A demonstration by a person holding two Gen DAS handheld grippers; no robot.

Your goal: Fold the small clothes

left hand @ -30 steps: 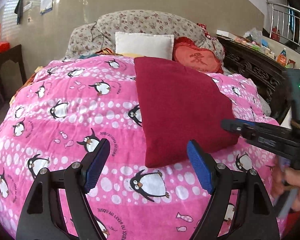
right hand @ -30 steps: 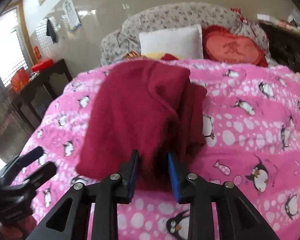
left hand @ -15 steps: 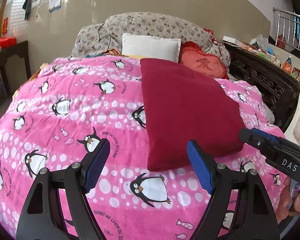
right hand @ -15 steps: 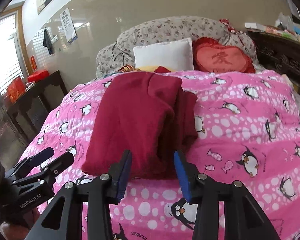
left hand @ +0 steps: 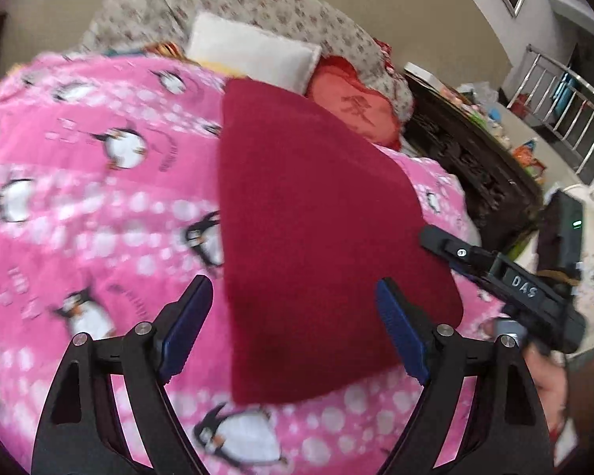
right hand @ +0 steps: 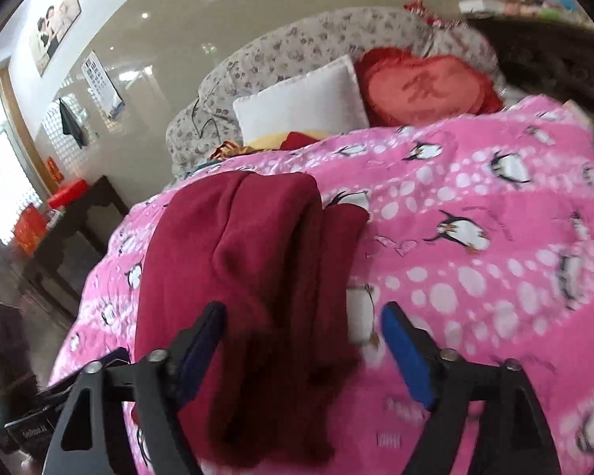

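Note:
A dark red garment (left hand: 313, 229) lies folded lengthwise on the pink penguin blanket (left hand: 99, 198). My left gripper (left hand: 297, 328) is open and empty, its blue pads either side of the garment's near edge, above it. In the right wrist view the same garment (right hand: 241, 277) shows stacked folds with a narrower layer on the right. My right gripper (right hand: 303, 350) is open and empty, its jaws straddling the garment's near end. The right gripper also shows in the left wrist view (left hand: 495, 265), at the garment's right edge.
A white pillow (left hand: 253, 55), a red heart cushion (left hand: 356, 111) and a floral headboard (left hand: 257, 8) are at the far end of the bed. A dark carved cabinet (left hand: 475, 166) stands to the right. A dark side table (right hand: 71, 221) stands to the left.
My right gripper let go of the garment's near end and opened wide. Both grippers moved closer over the garment's near edge. The left gripper stayed open.

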